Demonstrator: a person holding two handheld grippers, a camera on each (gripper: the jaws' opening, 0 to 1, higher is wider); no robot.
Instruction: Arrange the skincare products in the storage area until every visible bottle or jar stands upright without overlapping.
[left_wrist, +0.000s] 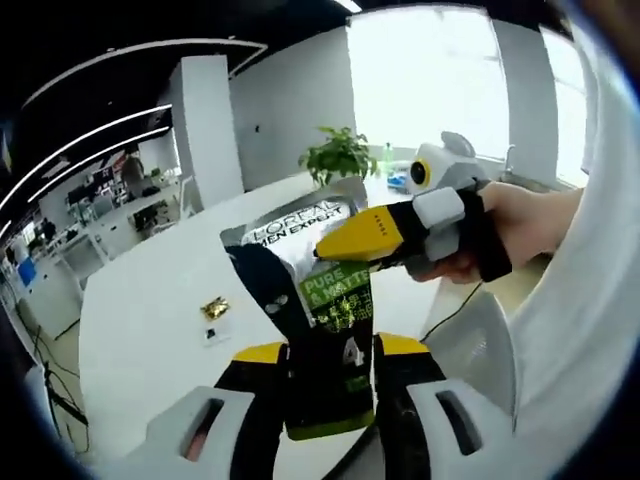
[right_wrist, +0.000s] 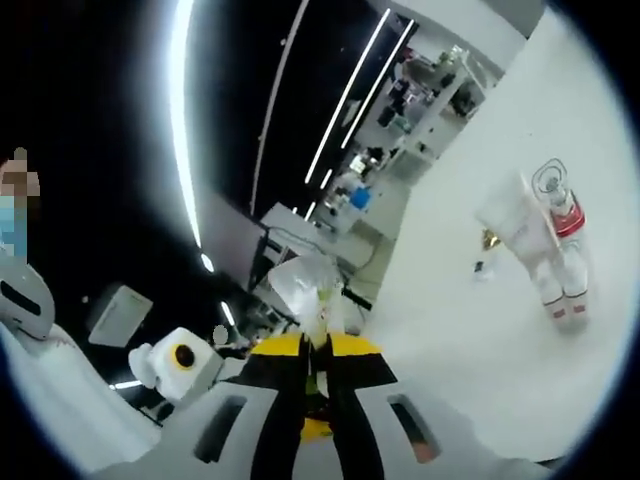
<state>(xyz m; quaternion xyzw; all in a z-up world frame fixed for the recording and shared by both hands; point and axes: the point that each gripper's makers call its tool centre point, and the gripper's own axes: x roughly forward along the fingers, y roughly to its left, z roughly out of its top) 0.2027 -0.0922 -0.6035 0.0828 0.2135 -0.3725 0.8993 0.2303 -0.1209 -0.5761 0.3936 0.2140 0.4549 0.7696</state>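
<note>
left gripper (left_wrist: 330, 350), left gripper view: yellow-tipped black jaws pinch the lower end of a l'oreal men expert tube (left_wrist: 312, 300), cap end down between the jaws at 6 o'clock, crimped flat end up. the tube is soft plastic with a silver top band, a dark body, a green panel reading "pure & matte" and a lime cap edge at the bottom.

right gripper (left_wrist: 350, 245) comes in from 3 o'clock in a person's hand (left_wrist: 520, 225), its yellow tip pressed against the tube's upper right side. in the right gripper view the same gripper (right_wrist: 318, 345) has its jaws squeezed on the tube's thin crimped edge (right_wrist: 305, 285), seen end-on, silvery and translucent. so both tongs hold one tube, in the air above the table.

white table (left_wrist: 150, 320): smooth matte top, mostly bare. a small gold wrapper-like item (left_wrist: 213, 308) lies at 9 o'clock of the tube, well apart from it. in the right gripper view, at 3 o'clock, a cluster of white bottles (right_wrist: 548, 250) with red trim stands on the table (right_wrist: 470, 330), one with a clear rounded cap; the exact count is unclear.

far: potted plant (left_wrist: 338, 155) at 12 o'clock near the table's far edge, white pillar (left_wrist: 205, 125) at 10 o'clock, bright window behind.
</note>
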